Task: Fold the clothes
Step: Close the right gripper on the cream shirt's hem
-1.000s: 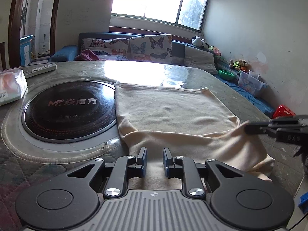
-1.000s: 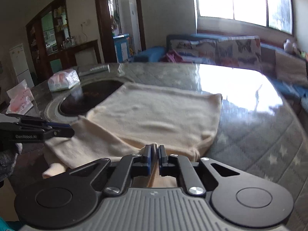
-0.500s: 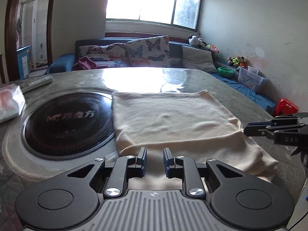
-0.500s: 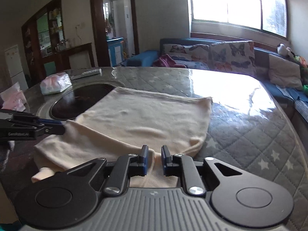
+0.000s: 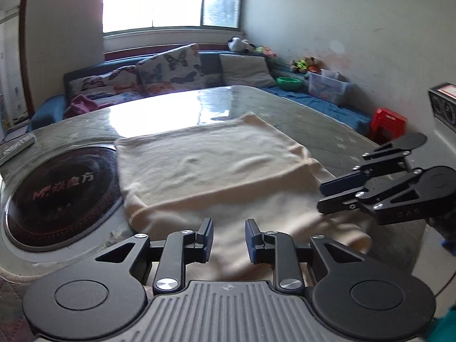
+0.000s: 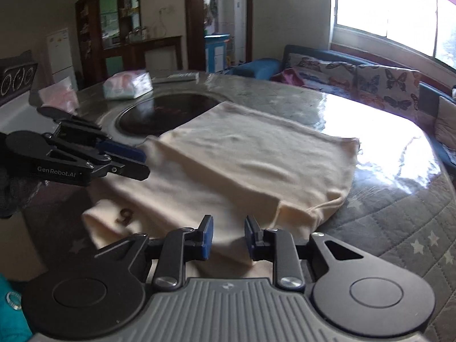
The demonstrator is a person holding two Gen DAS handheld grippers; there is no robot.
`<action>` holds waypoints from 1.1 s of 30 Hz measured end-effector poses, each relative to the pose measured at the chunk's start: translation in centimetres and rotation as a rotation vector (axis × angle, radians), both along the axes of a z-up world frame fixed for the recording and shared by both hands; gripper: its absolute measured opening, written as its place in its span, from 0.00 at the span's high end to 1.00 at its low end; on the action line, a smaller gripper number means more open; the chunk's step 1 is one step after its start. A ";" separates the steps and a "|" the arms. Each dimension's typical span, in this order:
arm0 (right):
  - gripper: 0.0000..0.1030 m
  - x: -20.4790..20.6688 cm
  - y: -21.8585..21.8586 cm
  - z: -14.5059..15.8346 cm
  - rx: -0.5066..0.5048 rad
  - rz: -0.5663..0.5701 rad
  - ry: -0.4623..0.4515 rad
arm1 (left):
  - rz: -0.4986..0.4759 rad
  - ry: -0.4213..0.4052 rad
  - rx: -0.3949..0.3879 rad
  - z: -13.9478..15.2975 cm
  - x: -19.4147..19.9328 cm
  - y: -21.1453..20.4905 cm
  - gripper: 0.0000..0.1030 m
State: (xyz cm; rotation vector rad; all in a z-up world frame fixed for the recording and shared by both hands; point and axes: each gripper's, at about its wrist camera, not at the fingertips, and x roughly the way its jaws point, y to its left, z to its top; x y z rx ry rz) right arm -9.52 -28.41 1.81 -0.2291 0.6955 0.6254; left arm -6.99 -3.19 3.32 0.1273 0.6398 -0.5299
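A cream garment (image 5: 211, 171) lies on the table, its far part folded flat over the near part. It also shows in the right wrist view (image 6: 250, 165), with a small dark mark near its near left corner. My left gripper (image 5: 229, 240) is open and empty, held just above the garment's near edge. My right gripper (image 6: 228, 238) is open and empty above the garment's near right edge. Each gripper appears in the other's view: the right gripper (image 5: 325, 196) to the right, the left gripper (image 6: 142, 162) to the left.
A round black cooktop (image 5: 57, 191) is set into the quilt-patterned table (image 6: 399, 222), left of the garment. Tissue packs (image 6: 128, 84) and a remote (image 6: 182, 76) lie at the far left. A sofa with butterfly cushions (image 5: 168, 71) stands behind the table.
My right gripper let go of the garment's near edge and opened. My left gripper opened wider. Both pulled back and rose a little; the garment settled flat.
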 end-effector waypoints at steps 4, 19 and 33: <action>0.77 -0.9 0.3 -0.1 -0.032 -0.001 -0.031 | -0.014 0.010 0.032 -0.9 -0.7 -0.7 0.74; 0.70 -2.5 -1.9 1.7 -0.032 -0.017 -0.036 | -0.100 -0.074 0.161 -0.1 -4.6 1.1 0.57; 0.48 -6.2 -1.8 1.1 -0.197 0.077 -0.068 | -0.240 -0.217 0.217 -1.7 -6.0 -1.6 0.75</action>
